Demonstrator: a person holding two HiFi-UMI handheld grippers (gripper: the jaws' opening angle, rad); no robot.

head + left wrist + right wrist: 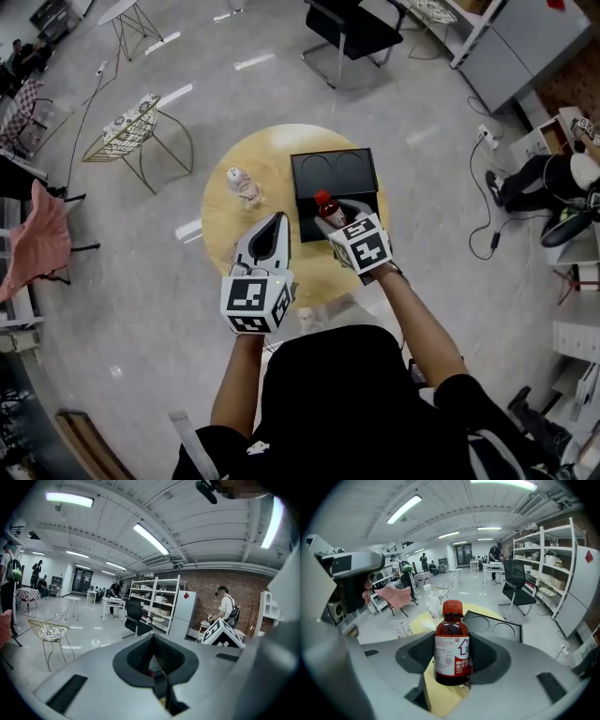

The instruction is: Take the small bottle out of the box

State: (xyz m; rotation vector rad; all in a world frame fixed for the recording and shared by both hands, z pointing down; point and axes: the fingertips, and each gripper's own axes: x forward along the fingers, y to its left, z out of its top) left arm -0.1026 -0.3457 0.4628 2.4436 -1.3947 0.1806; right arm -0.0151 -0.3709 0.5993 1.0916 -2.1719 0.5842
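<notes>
Red cap up, the small bottle stands upright and the right gripper is clamped on it, one jaw on each side of the label. From the right gripper view the bottle fills the space between the pads of the right gripper, dark liquid inside and a white-and-red label facing the camera. Yellow wood shows under its base. Beyond it lies the black box, its two round recesses bare.

From the head view the bottle sits over the near part of the box, on the person's side. I can't tell whether its base touches the box.

Left of the box, the left gripper hangs over the round wooden table, jaws pinched together on nothing. Its own view agrees: the left gripper has its pads meeting.

A clear bottle stands on the table just left of the box.
</notes>
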